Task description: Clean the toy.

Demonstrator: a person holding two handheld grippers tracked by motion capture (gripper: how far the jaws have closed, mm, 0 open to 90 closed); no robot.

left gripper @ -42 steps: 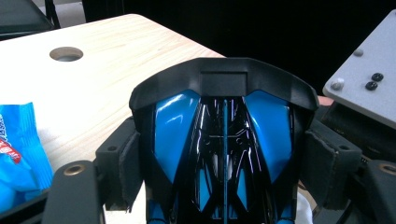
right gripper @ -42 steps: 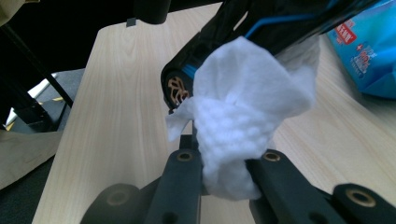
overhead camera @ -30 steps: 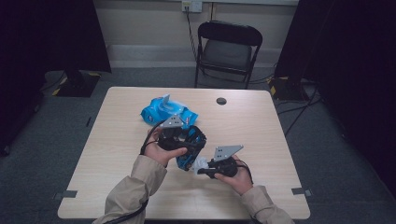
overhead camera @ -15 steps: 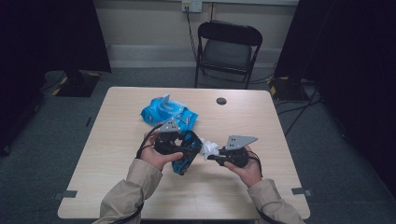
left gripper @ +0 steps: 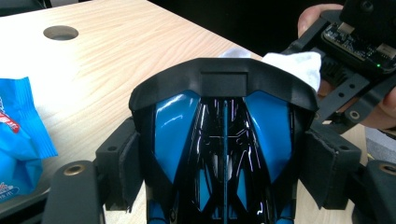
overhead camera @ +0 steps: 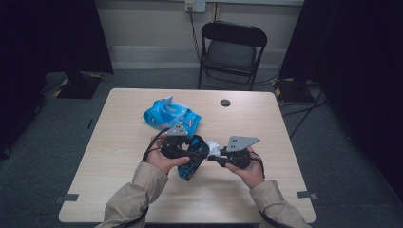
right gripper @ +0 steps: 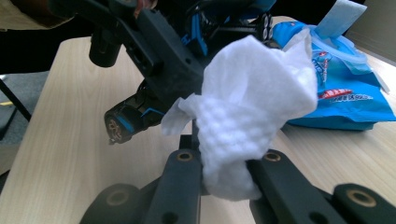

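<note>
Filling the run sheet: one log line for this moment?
left hand-held gripper: grips blue-black toy car | right hand-held gripper: pinches white wipe | wipe pack: on table

High view overhead, gripper views close, table (overhead camera: 119,156) shared

One blue-and-black toy car (left gripper: 224,154), one white wipe (right gripper: 252,107), one blue wipe pack (overhead camera: 171,115) — two grippers, one chair (overhead camera: 231,52).

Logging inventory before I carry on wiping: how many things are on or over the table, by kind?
Blue-and-black toy car, clamped in the left tongs: 1
White wipe, pinched in the right tongs: 1
Blue wipe packet, lying on the table: 1
Total: 3
</note>
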